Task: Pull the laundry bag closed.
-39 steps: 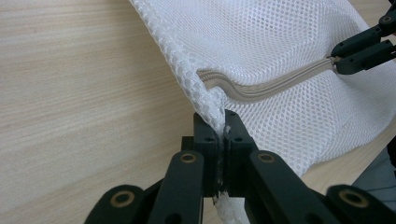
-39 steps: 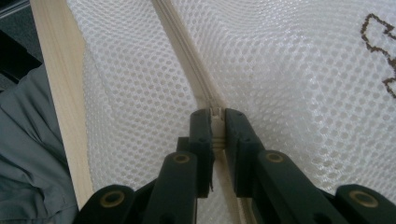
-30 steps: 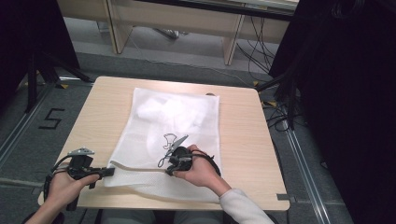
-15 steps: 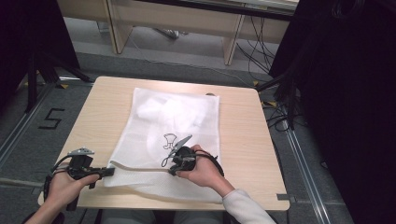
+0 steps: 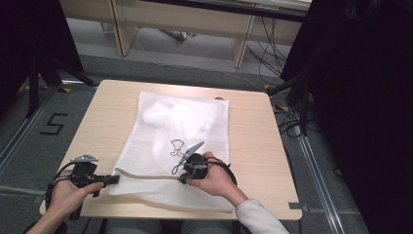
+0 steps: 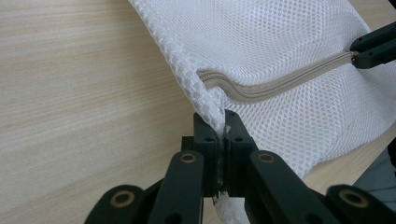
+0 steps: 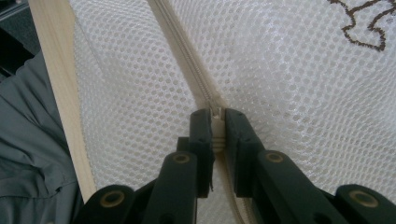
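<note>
One wooden table [image 5: 253, 141] carries a white mesh laundry bag [image 5: 187, 126], which lies flat and covers most of the table's middle, its near edge reaching toward the person's side. A pale bundle shows through the mesh at the bag's far end, and a small dark outline motif [image 5: 176, 147] sits on the mesh near the centre. A beige zipper [image 5: 146, 175] runs across the bag's near portion, from the left corner toward the middle.

The left gripper [image 5: 113, 179], held in the person's left hand [image 5: 65, 195] at the table's near-left corner, is clamped on the bag's corner; in the left gripper view the jaws are pressed together with a fold of mesh [image 6: 219, 126] pinched between them, just beside the zipper's end.

The right gripper [image 5: 184, 176], held in the right hand [image 5: 216, 180], rests on the bag at the zipper line. In the right gripper view its jaws stand narrow, closed on the small zipper slider [image 7: 217, 123].
</note>
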The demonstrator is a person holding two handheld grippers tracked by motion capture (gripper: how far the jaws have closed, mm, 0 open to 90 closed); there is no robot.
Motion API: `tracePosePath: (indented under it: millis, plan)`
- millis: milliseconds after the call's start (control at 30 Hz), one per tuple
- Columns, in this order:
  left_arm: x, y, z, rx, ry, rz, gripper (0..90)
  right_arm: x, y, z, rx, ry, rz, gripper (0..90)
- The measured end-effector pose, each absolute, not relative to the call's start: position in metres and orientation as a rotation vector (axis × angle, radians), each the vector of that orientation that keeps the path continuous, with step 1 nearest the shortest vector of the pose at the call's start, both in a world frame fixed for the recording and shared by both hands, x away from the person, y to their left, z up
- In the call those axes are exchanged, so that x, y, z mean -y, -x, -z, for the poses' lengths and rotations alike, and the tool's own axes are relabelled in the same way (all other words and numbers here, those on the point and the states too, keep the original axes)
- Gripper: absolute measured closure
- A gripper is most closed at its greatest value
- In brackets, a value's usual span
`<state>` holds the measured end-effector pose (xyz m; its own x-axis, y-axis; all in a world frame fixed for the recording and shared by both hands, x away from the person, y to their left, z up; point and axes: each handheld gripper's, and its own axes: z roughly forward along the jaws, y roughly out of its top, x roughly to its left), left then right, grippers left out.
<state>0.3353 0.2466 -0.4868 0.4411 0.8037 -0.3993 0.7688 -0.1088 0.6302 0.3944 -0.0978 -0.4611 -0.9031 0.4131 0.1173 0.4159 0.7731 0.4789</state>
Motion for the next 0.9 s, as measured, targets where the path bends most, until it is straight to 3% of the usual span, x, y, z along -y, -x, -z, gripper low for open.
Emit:
tracePosePath:
  millis: [900]
  plan:
    - [-0.247, -0.335, 0.487, -1.329, -1.874, -0.055, 86.1, 0.110, -0.395, 0.456, 2.946, 0.715, 0.793, 82.8]
